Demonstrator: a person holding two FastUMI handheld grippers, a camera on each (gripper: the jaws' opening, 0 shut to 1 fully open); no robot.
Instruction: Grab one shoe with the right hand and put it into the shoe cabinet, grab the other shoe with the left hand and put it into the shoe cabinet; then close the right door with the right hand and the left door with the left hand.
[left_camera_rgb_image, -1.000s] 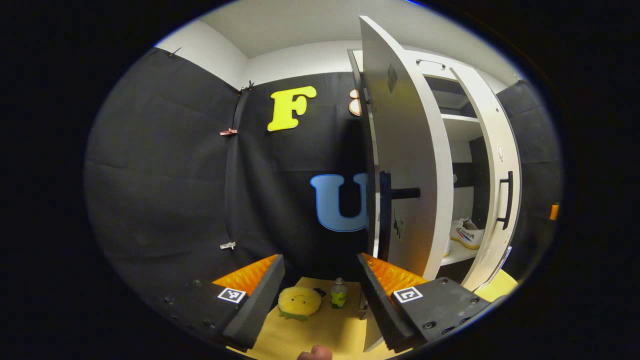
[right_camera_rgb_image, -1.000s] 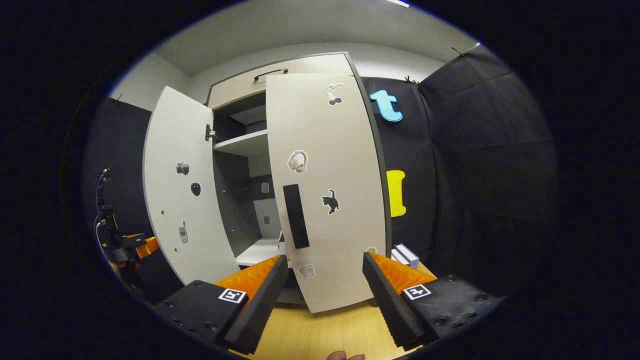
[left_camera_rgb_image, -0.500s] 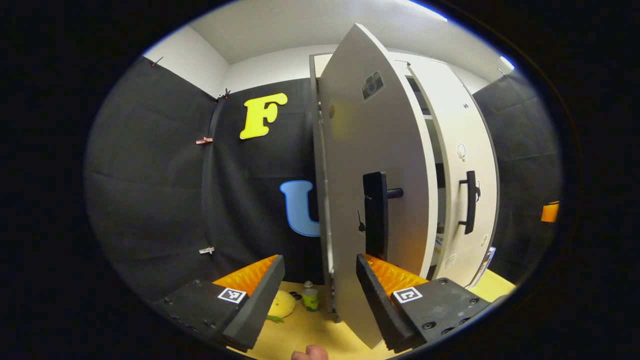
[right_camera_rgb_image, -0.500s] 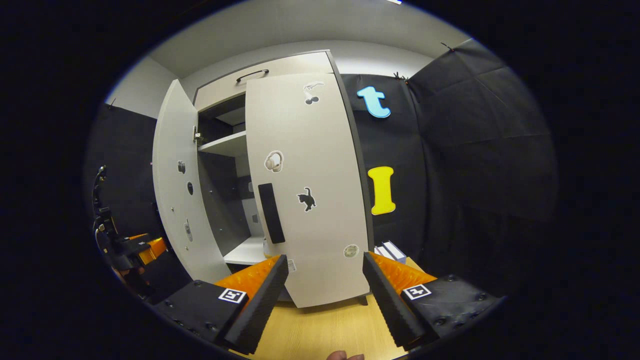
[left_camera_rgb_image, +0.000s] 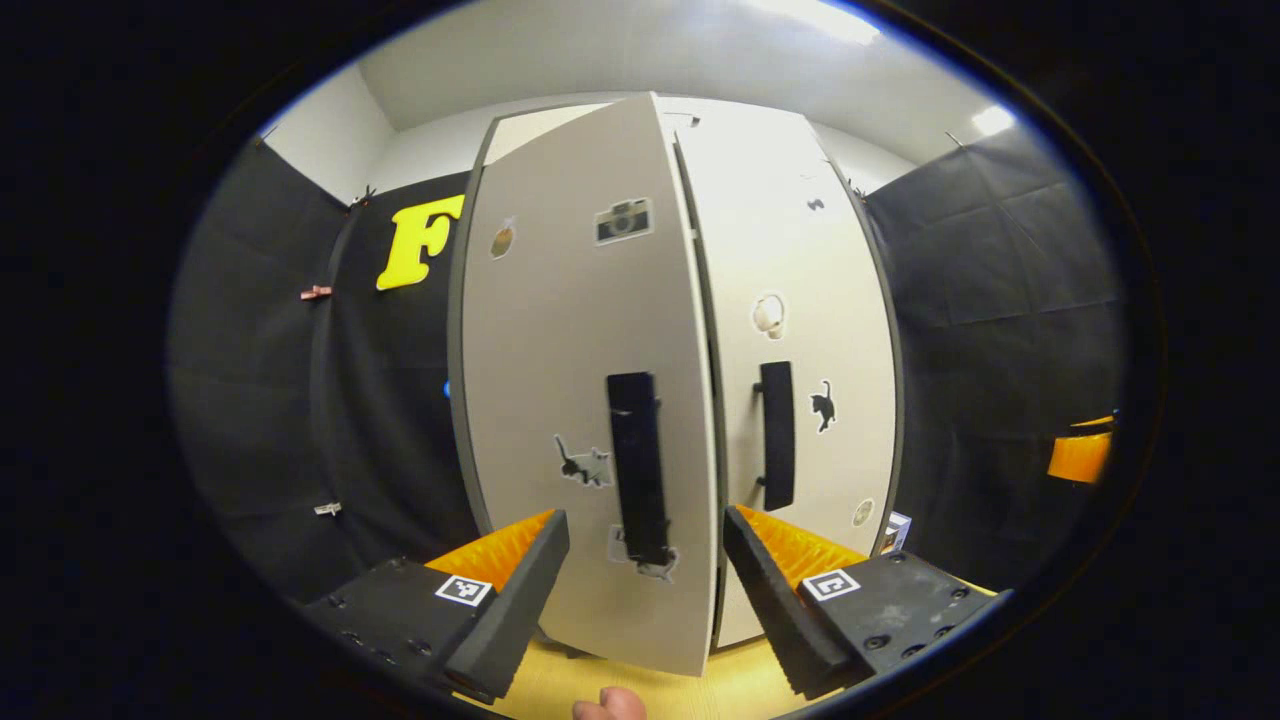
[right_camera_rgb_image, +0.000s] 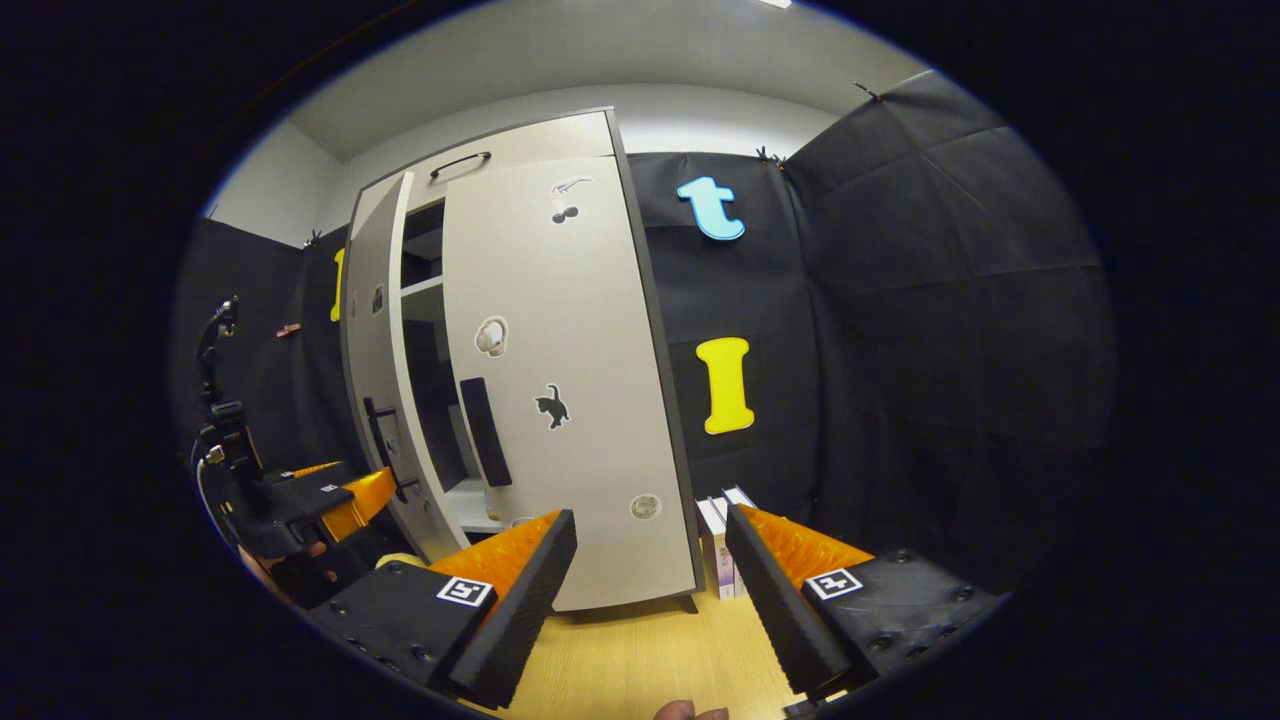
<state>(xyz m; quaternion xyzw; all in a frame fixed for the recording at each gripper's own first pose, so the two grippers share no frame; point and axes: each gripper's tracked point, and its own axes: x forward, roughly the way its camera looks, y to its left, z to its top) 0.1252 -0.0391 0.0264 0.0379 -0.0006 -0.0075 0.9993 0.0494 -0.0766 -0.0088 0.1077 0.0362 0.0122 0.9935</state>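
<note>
Left door (left_camera_rgb_image: 585, 420) of the shoe cabinet (right_camera_rgb_image: 520, 150) stands ajar just ahead of the left gripper (left_camera_rgb_image: 645, 580), whose jaws gape wide and empty. Right gripper (right_camera_rgb_image: 650, 590), likewise wide, faces the shut right door (right_camera_rgb_image: 570, 400).

White left door (left_camera_rgb_image: 560, 400) carries a black handle (left_camera_rgb_image: 637, 465) and a black cat sticker (left_camera_rgb_image: 583, 463). White right door (left_camera_rgb_image: 800, 330), black handle (left_camera_rgb_image: 777, 433) too. Tabletop (right_camera_rgb_image: 640, 665) is pale yellow wood-grain.
</note>
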